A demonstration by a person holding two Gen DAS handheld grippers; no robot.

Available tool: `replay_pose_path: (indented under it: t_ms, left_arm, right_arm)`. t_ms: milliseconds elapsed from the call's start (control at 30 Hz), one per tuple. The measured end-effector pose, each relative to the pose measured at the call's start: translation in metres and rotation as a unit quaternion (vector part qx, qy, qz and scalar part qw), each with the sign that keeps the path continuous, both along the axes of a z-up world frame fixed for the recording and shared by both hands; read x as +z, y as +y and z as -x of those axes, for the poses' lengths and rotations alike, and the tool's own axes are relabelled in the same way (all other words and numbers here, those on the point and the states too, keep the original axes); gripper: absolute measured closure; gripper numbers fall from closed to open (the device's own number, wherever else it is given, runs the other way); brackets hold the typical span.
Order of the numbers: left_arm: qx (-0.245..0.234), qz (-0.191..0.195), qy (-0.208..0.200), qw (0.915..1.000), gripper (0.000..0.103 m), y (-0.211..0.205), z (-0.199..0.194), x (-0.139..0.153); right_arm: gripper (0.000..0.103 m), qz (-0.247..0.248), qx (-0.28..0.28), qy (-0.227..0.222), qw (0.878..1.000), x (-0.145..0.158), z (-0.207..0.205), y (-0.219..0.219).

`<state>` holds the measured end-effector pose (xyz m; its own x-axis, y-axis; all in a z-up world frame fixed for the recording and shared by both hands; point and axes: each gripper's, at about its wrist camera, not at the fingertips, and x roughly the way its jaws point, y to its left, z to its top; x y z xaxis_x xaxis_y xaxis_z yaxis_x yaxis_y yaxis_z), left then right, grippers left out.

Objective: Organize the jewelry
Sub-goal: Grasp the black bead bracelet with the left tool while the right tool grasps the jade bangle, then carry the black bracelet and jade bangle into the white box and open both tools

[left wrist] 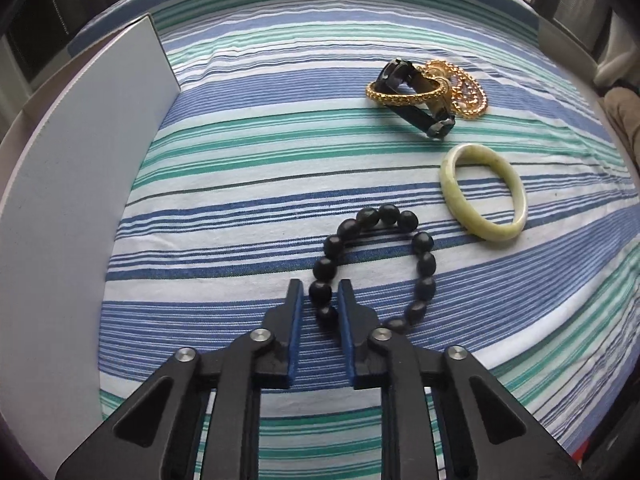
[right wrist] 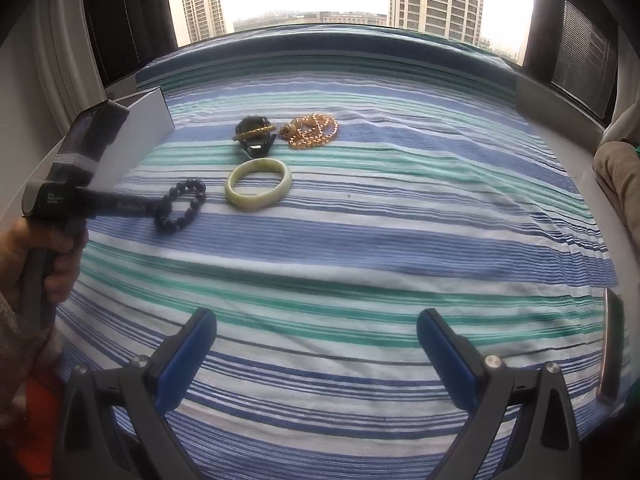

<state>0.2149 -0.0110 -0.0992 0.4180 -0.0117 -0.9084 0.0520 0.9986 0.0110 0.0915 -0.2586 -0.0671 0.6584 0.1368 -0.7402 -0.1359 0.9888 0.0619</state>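
A black bead bracelet (left wrist: 376, 264) lies on the striped cloth; it also shows in the right wrist view (right wrist: 182, 206). My left gripper (left wrist: 321, 294) has closed around its near-left beads and its pads touch one bead. A pale green jade bangle (left wrist: 484, 194) (right wrist: 258, 184) lies to the right. Farther off a gold bangle (left wrist: 404, 94) rests over a black watch (left wrist: 420, 100) (right wrist: 256, 136), next to a gold chain (left wrist: 468, 92) (right wrist: 312, 130). My right gripper (right wrist: 316, 326) is wide open and empty over the near cloth.
A white box (left wrist: 80, 184) (right wrist: 136, 132) stands along the left side of the blue, green and white striped cloth (right wrist: 360, 240). A window sill and dark frames lie beyond. A metal bar (right wrist: 612, 348) is at the right edge.
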Motion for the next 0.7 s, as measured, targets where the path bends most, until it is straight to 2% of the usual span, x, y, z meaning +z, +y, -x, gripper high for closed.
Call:
replay_pose_path:
  t_ms: [133,233,333,367,533,600,667,700]
  left_arm:
    - [0.009,0.049,-0.003,0.9988,0.093,0.015,0.012,0.005]
    - [0.021,0.093,-0.007,0.9954,0.093,0.032,0.025,0.014]
    - [0.031,0.137,-0.011,0.9901,0.093,0.049,0.039,0.025]
    - [0.033,0.148,-0.014,0.9883,0.093,0.053,0.043,0.030]
    - [0.033,0.180,-0.032,0.9826,0.093,0.068,0.065,0.053]
    - [0.033,0.187,-0.040,0.9810,0.093,0.071,0.071,0.060]
    - [0.033,0.195,-0.049,0.9790,0.093,0.080,0.083,0.070]
    - [0.034,0.199,-0.052,0.9779,0.093,0.082,0.086,0.074]
  right_arm:
    - [0.004,0.013,0.048,-0.023,0.998,0.021,-0.034,0.010]
    - [0.033,0.012,0.098,-0.010,0.995,0.023,-0.072,0.027]
    - [0.048,-0.034,0.160,0.046,0.985,0.008,-0.116,0.051]
    - [0.059,-0.036,0.175,0.059,0.982,0.001,-0.128,0.061]
    - [0.064,0.020,0.195,0.098,0.976,-0.034,-0.175,0.105]
    - [0.073,0.025,0.191,0.103,0.976,-0.042,-0.184,0.112]
    - [0.092,0.031,0.191,0.104,0.975,-0.041,-0.185,0.115]
    - [0.092,0.025,0.189,0.102,0.976,-0.040,-0.185,0.113]
